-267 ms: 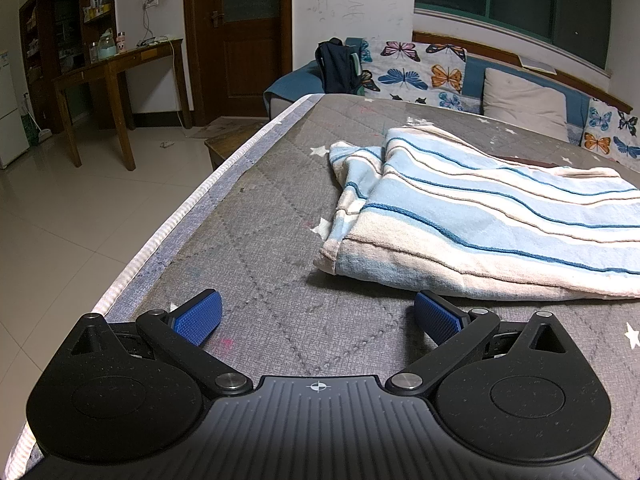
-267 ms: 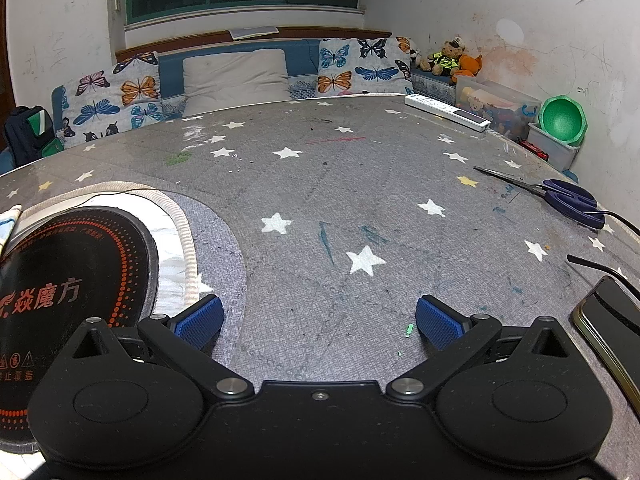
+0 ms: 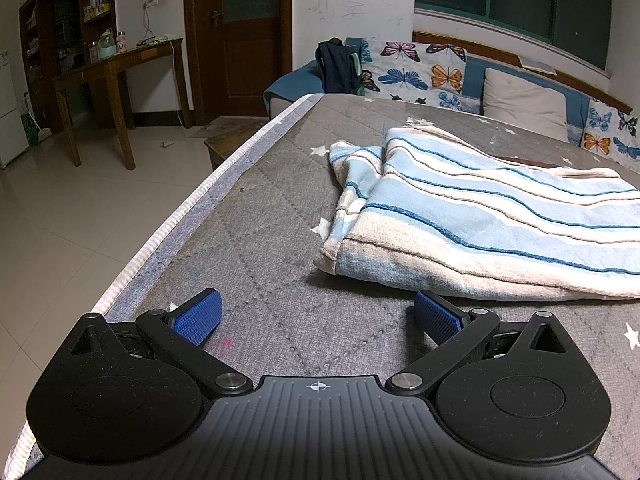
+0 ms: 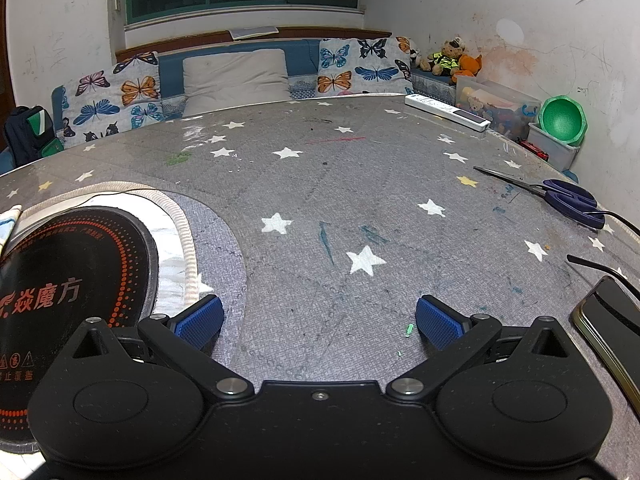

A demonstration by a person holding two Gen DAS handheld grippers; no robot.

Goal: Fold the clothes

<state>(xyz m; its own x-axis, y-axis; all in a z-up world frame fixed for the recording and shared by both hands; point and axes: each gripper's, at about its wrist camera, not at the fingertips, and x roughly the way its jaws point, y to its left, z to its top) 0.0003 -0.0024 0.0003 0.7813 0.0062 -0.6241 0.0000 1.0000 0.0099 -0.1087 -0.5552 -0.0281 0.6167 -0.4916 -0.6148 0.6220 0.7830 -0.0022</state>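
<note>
A folded blue, white and beige striped cloth point(image 3: 480, 224) lies on the grey star-patterned table cover point(image 3: 272, 216), ahead and to the right in the left wrist view. My left gripper point(image 3: 318, 316) is open and empty, low over the cover, just short of the cloth's near edge. My right gripper point(image 4: 320, 318) is open and empty over bare cover point(image 4: 320, 208). Only a sliver of the cloth point(image 4: 8, 220) shows at the far left of the right wrist view.
The table's left edge point(image 3: 168, 236) drops to a tiled floor. A black round induction plate point(image 4: 68, 280) lies left of the right gripper. Scissors point(image 4: 560, 196), a phone point(image 4: 612, 328), a remote point(image 4: 448, 112) and toy boxes point(image 4: 500, 108) sit at the right. A cushioned bench point(image 4: 236, 76) stands behind.
</note>
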